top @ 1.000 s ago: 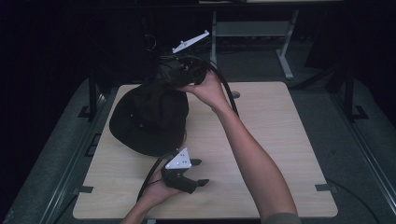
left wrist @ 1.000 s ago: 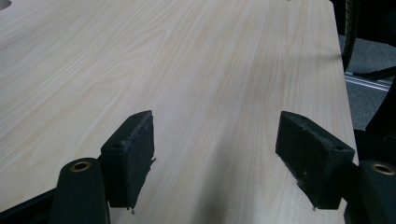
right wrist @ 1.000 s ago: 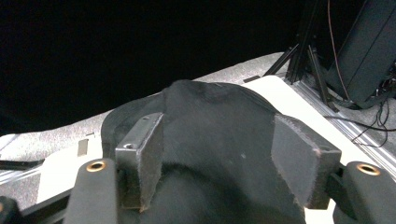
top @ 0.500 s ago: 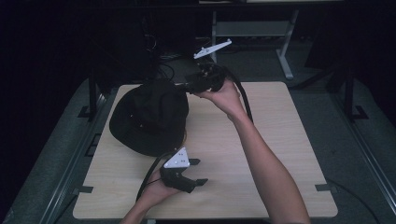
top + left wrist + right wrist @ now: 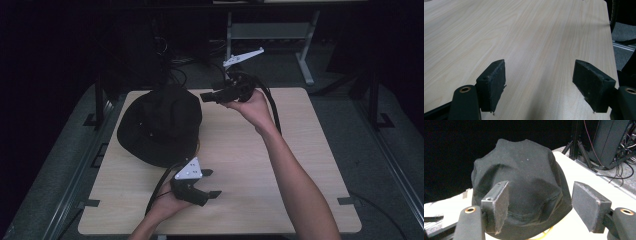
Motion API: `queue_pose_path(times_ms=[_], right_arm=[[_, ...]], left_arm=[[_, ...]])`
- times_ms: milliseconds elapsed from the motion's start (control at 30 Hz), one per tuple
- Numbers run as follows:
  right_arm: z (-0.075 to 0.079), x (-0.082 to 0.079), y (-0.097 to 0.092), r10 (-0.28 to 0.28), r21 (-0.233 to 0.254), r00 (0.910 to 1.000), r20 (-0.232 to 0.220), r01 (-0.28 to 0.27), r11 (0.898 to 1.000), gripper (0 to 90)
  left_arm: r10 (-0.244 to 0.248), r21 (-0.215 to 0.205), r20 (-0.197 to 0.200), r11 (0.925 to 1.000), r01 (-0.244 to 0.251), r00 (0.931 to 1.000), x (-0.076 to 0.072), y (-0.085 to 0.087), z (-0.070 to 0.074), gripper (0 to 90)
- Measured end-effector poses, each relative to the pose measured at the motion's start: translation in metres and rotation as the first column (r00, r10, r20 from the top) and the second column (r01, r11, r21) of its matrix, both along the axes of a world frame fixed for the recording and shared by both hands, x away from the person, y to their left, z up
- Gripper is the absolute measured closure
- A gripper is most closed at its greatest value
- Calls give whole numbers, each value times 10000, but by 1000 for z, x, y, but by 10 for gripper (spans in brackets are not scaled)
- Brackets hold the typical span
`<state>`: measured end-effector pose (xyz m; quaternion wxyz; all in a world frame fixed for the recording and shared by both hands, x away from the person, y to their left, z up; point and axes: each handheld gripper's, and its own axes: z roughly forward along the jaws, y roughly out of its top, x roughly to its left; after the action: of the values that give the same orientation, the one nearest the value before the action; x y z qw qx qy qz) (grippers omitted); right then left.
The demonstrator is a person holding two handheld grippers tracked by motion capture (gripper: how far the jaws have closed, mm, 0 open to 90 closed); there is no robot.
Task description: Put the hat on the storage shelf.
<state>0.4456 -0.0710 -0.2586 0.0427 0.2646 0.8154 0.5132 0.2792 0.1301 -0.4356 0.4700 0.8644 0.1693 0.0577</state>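
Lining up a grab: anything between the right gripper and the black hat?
Nothing: in the right gripper view the open right gripper faces the hat across bare air.

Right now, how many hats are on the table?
1. A black hat lies on the left far part of the table, just ahead of the right tool. Nothing suggests another underneath.

Room dark; only the pale wood-grain worktop is lit, from above. Soft shadows, mild grain, no glare.
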Motion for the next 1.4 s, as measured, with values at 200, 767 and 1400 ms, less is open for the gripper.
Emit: queue_pose_path(times_ms=[200, 767, 1400], right_arm=[[-1, -3, -5, -63, -27, 10000, -18, 63, 10000, 264], [-9, -13, -29, -338, -254, 9994, -15, 338, 9991, 242], [-28, -28, -60, -478, -114, 9986, -214, 476, 9988, 229]], left_arm=[[13, 47, 38, 10000, -13, 10000, 1, 0, 0, 256], [22, 164, 40, 9999, -23, 10000, 1, -1, -1, 230], [175, 66, 70, 9998, -175, 9998, 0, 1, 0, 231]])
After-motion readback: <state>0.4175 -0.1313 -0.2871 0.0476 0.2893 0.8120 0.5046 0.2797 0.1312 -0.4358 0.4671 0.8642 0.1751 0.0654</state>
